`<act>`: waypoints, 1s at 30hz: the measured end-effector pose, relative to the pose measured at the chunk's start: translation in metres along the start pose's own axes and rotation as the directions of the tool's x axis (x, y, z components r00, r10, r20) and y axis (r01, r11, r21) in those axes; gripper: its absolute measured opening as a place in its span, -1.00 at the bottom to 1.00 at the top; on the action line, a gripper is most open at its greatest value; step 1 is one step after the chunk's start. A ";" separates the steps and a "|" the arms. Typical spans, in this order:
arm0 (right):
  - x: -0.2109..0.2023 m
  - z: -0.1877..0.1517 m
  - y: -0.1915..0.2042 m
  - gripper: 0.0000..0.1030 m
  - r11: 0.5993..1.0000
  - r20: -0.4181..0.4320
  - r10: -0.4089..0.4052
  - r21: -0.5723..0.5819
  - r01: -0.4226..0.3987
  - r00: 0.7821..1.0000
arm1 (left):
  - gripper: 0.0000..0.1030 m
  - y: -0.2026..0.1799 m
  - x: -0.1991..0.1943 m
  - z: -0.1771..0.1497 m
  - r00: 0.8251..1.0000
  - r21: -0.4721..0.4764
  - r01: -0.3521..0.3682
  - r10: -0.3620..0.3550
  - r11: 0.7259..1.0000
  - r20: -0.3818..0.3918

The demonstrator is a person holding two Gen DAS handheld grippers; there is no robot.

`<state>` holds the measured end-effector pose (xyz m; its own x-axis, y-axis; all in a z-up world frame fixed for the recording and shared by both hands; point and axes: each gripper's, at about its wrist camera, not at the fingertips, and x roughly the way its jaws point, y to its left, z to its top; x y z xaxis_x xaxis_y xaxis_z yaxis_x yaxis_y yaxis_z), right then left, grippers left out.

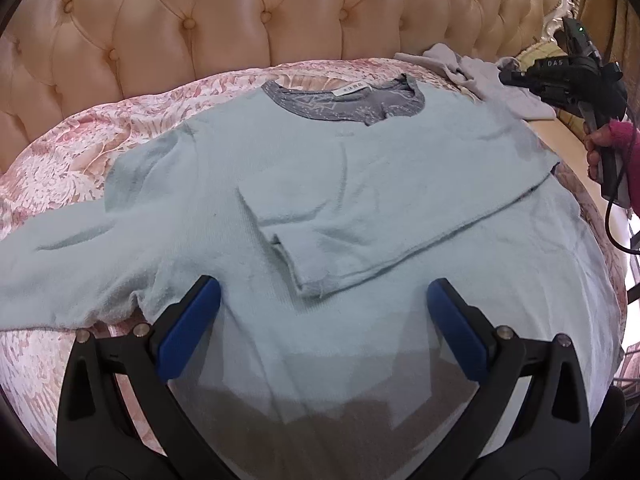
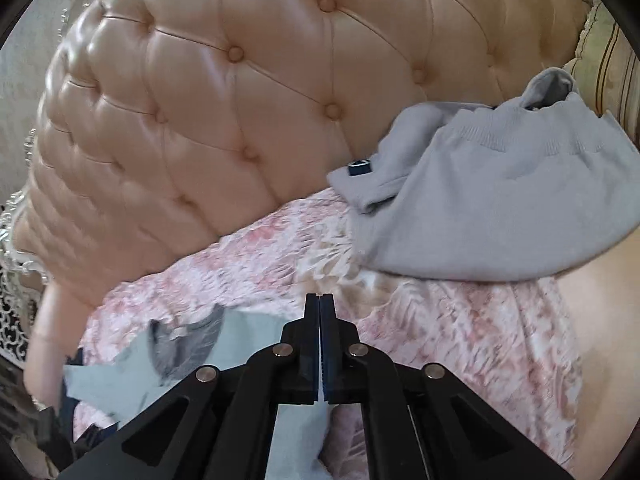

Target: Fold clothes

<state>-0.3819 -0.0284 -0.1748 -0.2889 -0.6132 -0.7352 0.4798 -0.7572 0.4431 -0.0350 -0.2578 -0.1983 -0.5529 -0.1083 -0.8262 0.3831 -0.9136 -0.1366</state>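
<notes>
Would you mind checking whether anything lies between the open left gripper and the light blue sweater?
Nothing visible does. The left gripper hangs open directly over the light blue sweater, bare fabric between its fingers. The grey garment lies apart, near the headboard.

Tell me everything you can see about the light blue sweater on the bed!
The light blue sweater looks soft and fuzzy, with a grey collar and a white label inside. It lies flat on the pink flowery bedspread, neck toward the headboard. One sleeve is folded across its front; the other spreads out sideways. No gripper holds it.
</notes>
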 end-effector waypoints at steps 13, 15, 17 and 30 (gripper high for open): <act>0.017 -0.024 -0.021 -0.65 0.994 -0.104 0.079 0.081 -0.071 0.991 | 1.00 0.001 0.001 -0.001 1.000 -0.007 -0.001 0.001 1.000 0.026; 0.020 -0.026 -0.018 -0.40 0.994 -0.117 0.081 0.085 -0.071 0.990 | 1.00 0.001 0.001 -0.001 1.000 -0.007 -0.001 0.001 1.000 0.027; 0.029 -0.027 -0.013 -0.22 0.996 -0.140 0.064 0.077 -0.054 0.988 | 1.00 0.001 0.001 -0.001 1.000 -0.008 0.000 0.000 1.000 0.028; 0.026 -0.022 0.030 -0.92 0.981 -0.004 -0.102 -0.168 0.100 0.995 | 1.00 0.002 0.002 -0.001 0.999 -0.017 0.002 -0.001 1.000 0.034</act>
<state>-0.3572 -0.0619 -0.1916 -0.3333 -0.5321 -0.7783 0.5810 -0.7661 0.2749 -0.0344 -0.2591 -0.2012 -0.5779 -0.1202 -0.8072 0.3945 -0.9070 -0.1474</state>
